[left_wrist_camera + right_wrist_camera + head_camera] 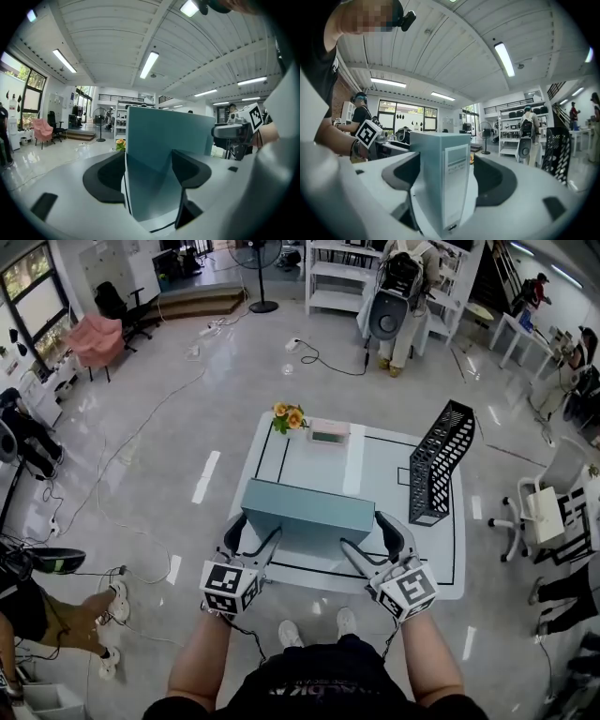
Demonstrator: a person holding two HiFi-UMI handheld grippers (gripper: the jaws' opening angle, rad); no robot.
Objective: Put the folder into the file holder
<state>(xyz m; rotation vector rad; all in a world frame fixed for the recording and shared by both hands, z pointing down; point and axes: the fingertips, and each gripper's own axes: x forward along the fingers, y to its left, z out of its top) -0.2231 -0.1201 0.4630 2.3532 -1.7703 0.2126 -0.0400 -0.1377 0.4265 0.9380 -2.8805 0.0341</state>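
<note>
Shows the teal folder (pixel 307 514) lying crosswise over the near part of the table (pixel 375 474), gripped at its left end by the left gripper (pixel 255 538) and at its right end by the right gripper (pixel 373 542). Finds both sets of jaws spread wide and filled by the folder's thickness, pads against its broad faces. Places the black mesh file holder (pixel 439 465) well apart from the load, at the table's right side, with nothing seen inside it. Leaves uncertain whether the folder is lifted clear or resting on its lower edge. Judged hazards: may twist or slip out of one grip if the two hands drift apart or turn unevenly on the way right; may catch the mesh rim and tip the holder over if brought down askew or too far forward; may also brush the flowers (pixel 288 416) and the small box (pixel 328 431) on a wide swing. Gives the overall layout only from the head view; reveals the labelled spine solely in the right gripper view, and the plain opposite end only in the left gripper view.
</note>
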